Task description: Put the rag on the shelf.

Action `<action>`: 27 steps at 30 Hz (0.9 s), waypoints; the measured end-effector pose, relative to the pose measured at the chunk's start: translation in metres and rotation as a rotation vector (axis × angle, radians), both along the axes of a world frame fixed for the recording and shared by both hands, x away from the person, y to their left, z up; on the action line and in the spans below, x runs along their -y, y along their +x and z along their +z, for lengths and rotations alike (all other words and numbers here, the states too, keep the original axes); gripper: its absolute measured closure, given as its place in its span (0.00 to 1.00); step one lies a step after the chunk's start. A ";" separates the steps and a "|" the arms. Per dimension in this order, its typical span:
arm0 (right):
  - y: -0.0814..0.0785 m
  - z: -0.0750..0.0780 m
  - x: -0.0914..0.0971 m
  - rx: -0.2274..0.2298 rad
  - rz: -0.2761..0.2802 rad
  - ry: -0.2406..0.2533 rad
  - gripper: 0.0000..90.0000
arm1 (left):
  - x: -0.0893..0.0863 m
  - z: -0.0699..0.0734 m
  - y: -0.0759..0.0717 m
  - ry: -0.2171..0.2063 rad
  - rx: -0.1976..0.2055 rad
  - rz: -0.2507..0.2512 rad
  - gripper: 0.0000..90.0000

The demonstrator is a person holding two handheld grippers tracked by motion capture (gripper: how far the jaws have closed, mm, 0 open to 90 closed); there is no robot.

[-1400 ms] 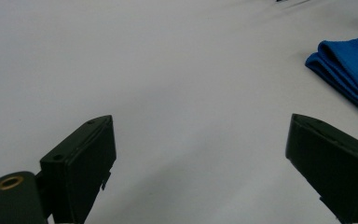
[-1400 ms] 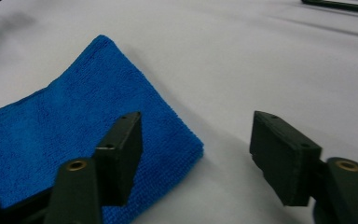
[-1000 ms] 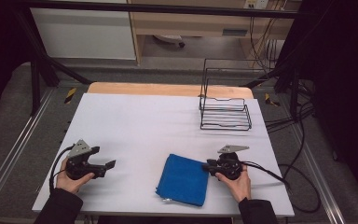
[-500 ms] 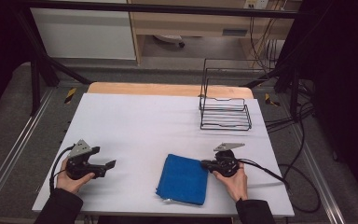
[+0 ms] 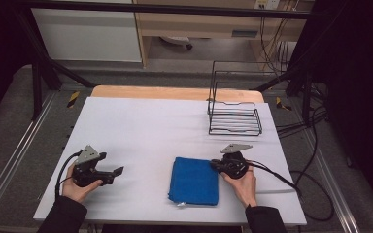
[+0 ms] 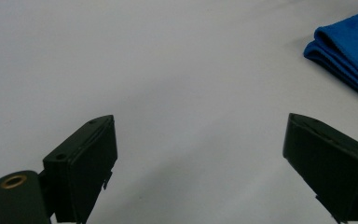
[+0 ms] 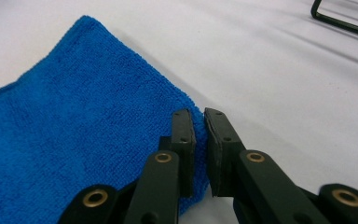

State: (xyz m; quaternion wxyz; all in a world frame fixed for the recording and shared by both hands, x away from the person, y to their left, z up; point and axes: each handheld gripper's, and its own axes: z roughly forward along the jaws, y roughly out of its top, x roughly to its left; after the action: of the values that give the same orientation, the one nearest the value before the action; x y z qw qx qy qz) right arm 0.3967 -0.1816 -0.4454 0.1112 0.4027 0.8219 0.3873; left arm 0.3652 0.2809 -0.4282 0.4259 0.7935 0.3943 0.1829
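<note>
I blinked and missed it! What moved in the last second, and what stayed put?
The right gripper slid left to the blue cloth, and its jaws have now closed on the cloth's right edge. The left gripper stayed put, open. The cloth and wire rack did not move.

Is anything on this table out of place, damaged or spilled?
Nothing stands out. The folded blue cloth lies flat and tidy, slightly turned to the table edge. The wire rack stands upright at the far right. No spill or damage shows.
</note>
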 end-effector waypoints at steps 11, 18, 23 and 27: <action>-0.007 0.008 0.015 0.051 -0.023 0.103 0.41 | 0.019 0.008 0.004 0.005 -0.013 0.030 0.07; -0.009 0.007 0.024 0.030 -0.033 0.126 0.31 | 0.045 0.019 0.010 0.019 -0.005 0.002 0.08; -0.010 0.008 0.025 0.033 -0.037 0.121 0.28 | 0.079 0.026 0.019 0.030 -0.010 -0.040 0.11; -0.010 0.008 0.025 0.032 -0.039 0.121 0.25 | 0.097 0.029 0.024 0.039 -0.016 -0.052 0.13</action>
State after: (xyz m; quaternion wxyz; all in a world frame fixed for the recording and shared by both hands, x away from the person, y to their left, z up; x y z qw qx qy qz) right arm 0.3864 -0.2070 -0.4369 0.1075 0.4183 0.7870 0.4405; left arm 0.3890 0.1835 -0.3995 0.4116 0.8131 0.3734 0.1733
